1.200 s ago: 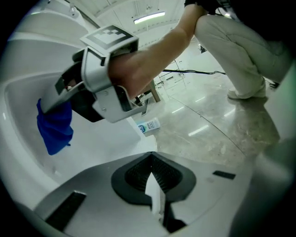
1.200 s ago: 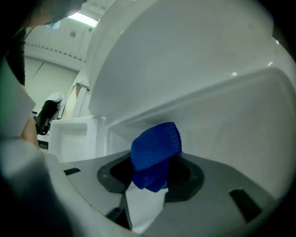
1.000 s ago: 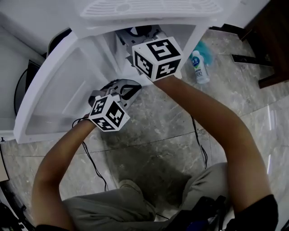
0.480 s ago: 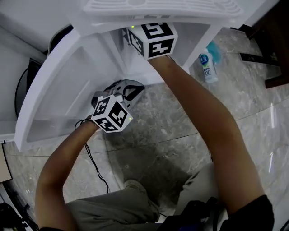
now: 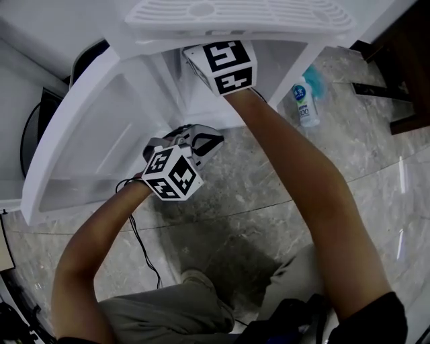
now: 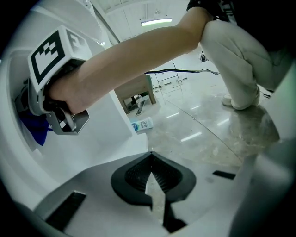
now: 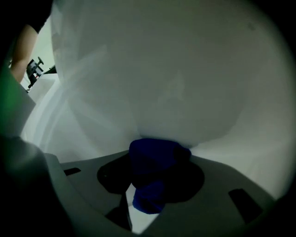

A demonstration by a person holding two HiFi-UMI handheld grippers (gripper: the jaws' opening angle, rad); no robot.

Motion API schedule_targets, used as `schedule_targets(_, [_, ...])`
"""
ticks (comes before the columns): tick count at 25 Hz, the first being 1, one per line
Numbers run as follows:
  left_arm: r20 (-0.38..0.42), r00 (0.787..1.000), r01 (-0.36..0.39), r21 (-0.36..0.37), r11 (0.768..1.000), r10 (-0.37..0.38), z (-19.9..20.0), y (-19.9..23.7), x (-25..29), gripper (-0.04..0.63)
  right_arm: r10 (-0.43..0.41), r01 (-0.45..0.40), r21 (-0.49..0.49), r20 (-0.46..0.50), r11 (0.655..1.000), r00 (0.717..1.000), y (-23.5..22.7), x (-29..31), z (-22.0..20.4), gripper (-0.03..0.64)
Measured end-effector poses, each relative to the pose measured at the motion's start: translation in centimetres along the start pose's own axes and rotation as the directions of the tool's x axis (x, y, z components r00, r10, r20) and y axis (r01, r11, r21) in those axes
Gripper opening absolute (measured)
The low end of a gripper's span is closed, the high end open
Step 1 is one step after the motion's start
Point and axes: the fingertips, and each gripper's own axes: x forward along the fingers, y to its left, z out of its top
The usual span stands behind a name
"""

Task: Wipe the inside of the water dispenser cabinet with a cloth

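Found the right gripper clenched on a bunched blue cloth, reaching into the water dispenser cabinet with the cloth against the white inner wall. Found the left gripper clamped fully together with nothing between the jaws, held outside the cabinet beside the open door, above the marble floor. Noted a small white bottle lying on the floor to the cabinet's right.

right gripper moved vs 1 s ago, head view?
Yes. The right gripper has gone further up-frame into the cabinet, now tucked under the front edge of the drip grille.
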Motion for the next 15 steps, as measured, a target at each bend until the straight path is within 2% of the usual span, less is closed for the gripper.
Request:
schedule_targets(5, [-0.013, 1.000, -0.007, 0.021, 1.000, 0.008, -0.3, 0.0, -0.5, 0.006, 0.002, -0.003, 0.045, 0.018, 0.999, 1.000, 1.0, -1.1, 0.4, 0.153])
schedule_targets(9, [-0.016, 0.999, -0.036, 0.003, 0.999, 0.036, -0.5, 1.1, -0.6, 0.006, 0.023, -0.024, 0.039, 0.025, 0.999, 0.999, 1.7, -2.2, 1.0, 0.153])
schedule_targets(13, [-0.017, 0.999, -0.044, 0.002, 0.999, 0.044, 0.2, 1.9, -0.1, 0.006, -0.033, 0.033, 0.093, -0.006, 0.995, 0.999, 0.3, -0.7, 0.0, 0.153])
schedule_targets(15, [-0.024, 0.998, -0.052, -0.028, 0.998, 0.051, 0.5, 2.3, 0.7, 0.006, -0.066, 0.068, 0.120, -0.021, 0.990, 0.998, -0.4, 0.3, -0.3, 0.153])
